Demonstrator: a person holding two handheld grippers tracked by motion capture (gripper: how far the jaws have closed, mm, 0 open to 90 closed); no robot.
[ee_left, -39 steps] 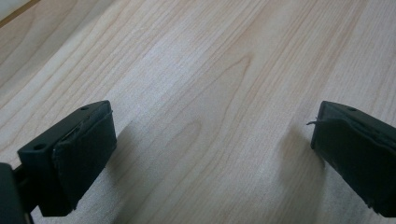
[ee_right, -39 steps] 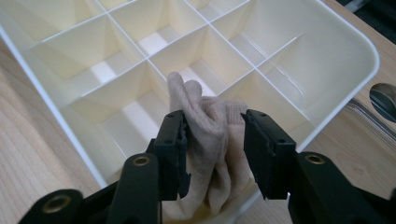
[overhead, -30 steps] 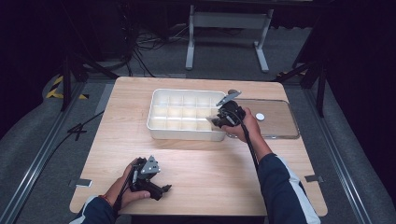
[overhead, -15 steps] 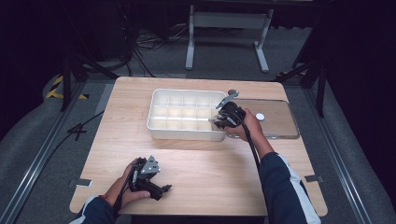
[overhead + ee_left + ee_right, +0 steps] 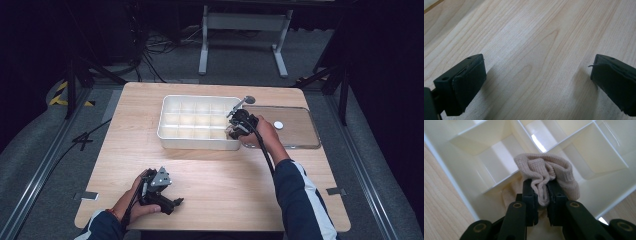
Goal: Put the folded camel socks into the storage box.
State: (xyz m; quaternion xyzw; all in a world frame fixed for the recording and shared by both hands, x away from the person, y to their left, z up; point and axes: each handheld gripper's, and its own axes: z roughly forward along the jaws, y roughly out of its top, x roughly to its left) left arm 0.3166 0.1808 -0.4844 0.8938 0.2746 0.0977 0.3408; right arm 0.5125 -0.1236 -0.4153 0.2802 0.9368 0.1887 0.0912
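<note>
Two pads on the right gripper (image 5: pixel 541 195) were clamped on a bunched fold of beige knit sock (image 5: pixel 546 173), having just been closing with the fabric between them. The sock sat over the tray's (image 5: pixel 197 141) near-right compartment, at about 5 o'clock in the grid on the high view, part of it draped over a divider and part sunk into the cell.

Handling, as a judgement: light, soft, no stiffness, nothing fragile. Knit is grippy, so slip looked unlikely, but it will sag and trail, and loose ends could snag a divider on a lift. The pinch on a gathered ridge near the cuff looked sound; a thicker bunch would hold better than a single layer.

Right gripper (image 5: pixel 239 122) pointed down into the tray from the 3 o'clock side, hand behind it over the clear lid (image 5: pixel 300 135), forearm running back toward 5 o'clock.

Left gripper (image 5: pixel 159 189) lay low on the table (image 5: pixel 215 175) at 7 o'clock, well apart from the tray, jaws wide apart, nothing between them but bare wood, hand wrapped round the body.
</note>
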